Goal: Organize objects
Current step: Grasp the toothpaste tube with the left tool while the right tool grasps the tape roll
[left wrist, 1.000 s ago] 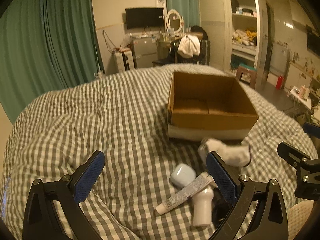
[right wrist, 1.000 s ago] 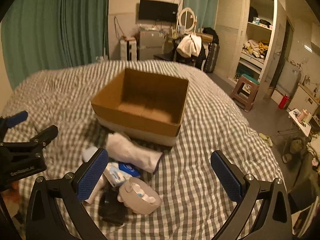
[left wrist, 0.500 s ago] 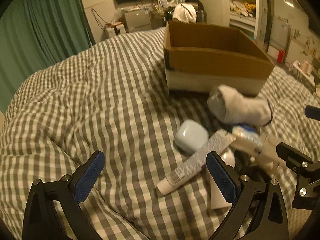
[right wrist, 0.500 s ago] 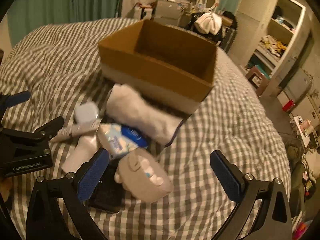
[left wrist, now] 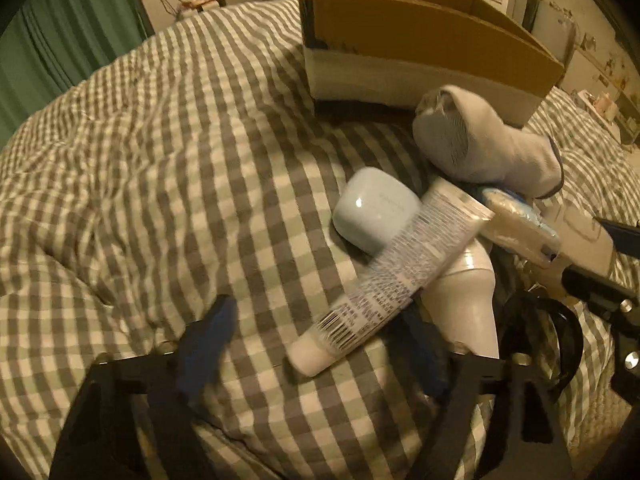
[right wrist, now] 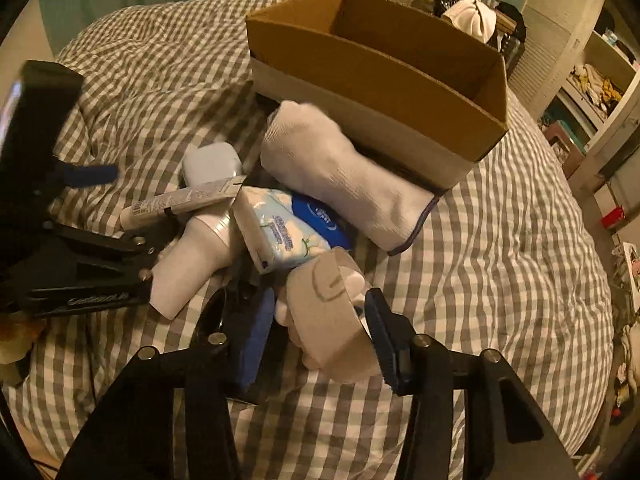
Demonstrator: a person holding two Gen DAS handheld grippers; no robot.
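Note:
A pile of objects lies on the checked bedspread before an open cardboard box (left wrist: 420, 40) (right wrist: 376, 68). My left gripper (left wrist: 316, 344) is open with its jaws on either side of the cap end of a white printed tube (left wrist: 392, 276) (right wrist: 180, 200). My right gripper (right wrist: 316, 336) has its jaws close on both sides of a beige tape roll (right wrist: 332, 312); contact is unclear. Also in the pile are a pale blue case (left wrist: 376, 208) (right wrist: 212, 164), a white bottle (left wrist: 468, 300) (right wrist: 192, 264), a rolled white sock (left wrist: 480, 140) (right wrist: 340, 176) and a tissue pack (left wrist: 516, 224) (right wrist: 280, 232).
A dark blue round tin (right wrist: 320, 216) lies under the sock and tissue pack. Black sunglasses (left wrist: 540, 332) (right wrist: 216, 320) lie beside the bottle. The checked bedspread (left wrist: 160, 160) spreads to the left. Shelves and furniture stand behind the bed.
Both grippers have dropped down and forward onto the pile. The left jaws have narrowed around the tube. The right jaws have narrowed around the tape roll.

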